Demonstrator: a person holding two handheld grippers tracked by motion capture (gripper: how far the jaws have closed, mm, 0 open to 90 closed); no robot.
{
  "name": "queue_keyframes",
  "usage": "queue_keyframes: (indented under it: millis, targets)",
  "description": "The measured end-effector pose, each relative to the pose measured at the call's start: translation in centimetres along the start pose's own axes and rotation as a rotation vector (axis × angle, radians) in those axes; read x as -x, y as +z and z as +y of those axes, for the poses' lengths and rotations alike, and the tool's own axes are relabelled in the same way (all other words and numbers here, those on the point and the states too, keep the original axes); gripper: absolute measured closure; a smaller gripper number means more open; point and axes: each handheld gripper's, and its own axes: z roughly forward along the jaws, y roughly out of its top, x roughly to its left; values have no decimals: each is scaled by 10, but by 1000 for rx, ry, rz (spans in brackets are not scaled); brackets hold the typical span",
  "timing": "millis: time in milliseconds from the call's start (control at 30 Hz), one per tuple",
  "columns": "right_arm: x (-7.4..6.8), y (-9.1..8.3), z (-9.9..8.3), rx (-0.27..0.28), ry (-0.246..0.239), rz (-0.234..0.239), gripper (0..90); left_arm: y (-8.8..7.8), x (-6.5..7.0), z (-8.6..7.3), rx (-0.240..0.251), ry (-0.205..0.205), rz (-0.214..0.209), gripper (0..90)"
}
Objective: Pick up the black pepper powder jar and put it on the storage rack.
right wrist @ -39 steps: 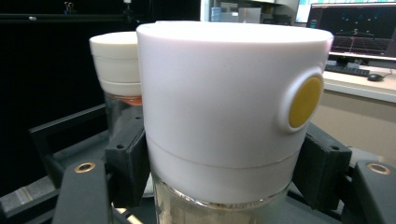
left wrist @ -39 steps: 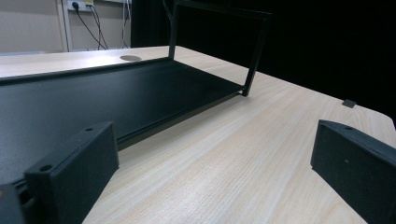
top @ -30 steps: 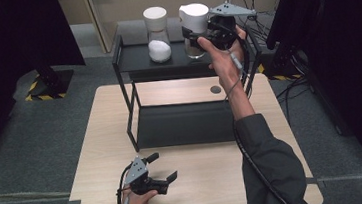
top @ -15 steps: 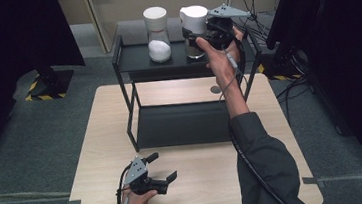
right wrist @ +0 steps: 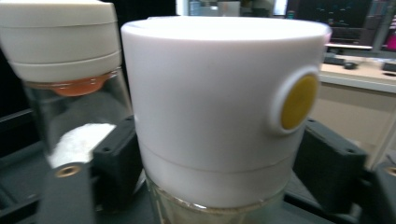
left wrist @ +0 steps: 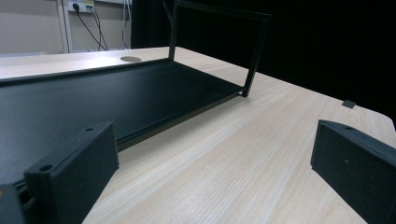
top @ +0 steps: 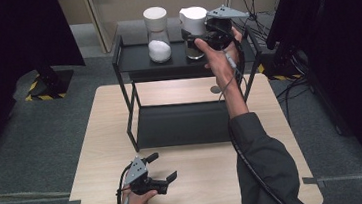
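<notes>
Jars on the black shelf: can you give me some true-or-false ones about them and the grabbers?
1. Both jars stand on the rack's top shelf. True.
2. The powder jar has a yellow button. False: the button is on the other jar.
3. The left hand-held gripper holds a jar. False: it rests open on the table.
4. The right hand-held gripper has the button jar between its jaws. True; they have just been opening.

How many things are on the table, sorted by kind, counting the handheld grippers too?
Glass jars with white lids: 2 (left jar, right jar)
Black two-tier racks: 1 (rack)
Handheld grippers: 2 (left gripper, right gripper)
Total: 5
</notes>
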Motion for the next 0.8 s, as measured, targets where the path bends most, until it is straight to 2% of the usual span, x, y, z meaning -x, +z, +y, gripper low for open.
queue_keyframes:
  millis: [100, 167, 233, 333, 367, 467, 600, 800]
  targets:
    - [-1, -3, 3, -6, 14, -14, 70, 0, 0, 0, -5, 5, 1, 1]
    - [0, -4, 5, -32, 30, -6, 38, 0, 0, 0, -4, 3, 2, 1]
    - [-2, -8, 4, -26, 11, -15, 22, 0, 0, 0, -3, 5, 4, 1]
    - [-1, -13, 2, -15, 17, -9, 12, 0, 0, 0, -7, 6, 3, 1]
    - [0, -16, 2, -20, 11, 2, 10, 1, 0, 0, -8, 5, 2, 1]
    - [0, -22, 1, -20, -2, -4, 4, 1, 0, 0, -7, 7, 2, 1]
    - [5, -29, -2, -20, 3, 18, 4, 0, 0, 0, -7, 7, 3, 1]
    - [14, -42, -17, -1, 16, 53, 4, 1, 0, 0, -7, 6, 4, 1]
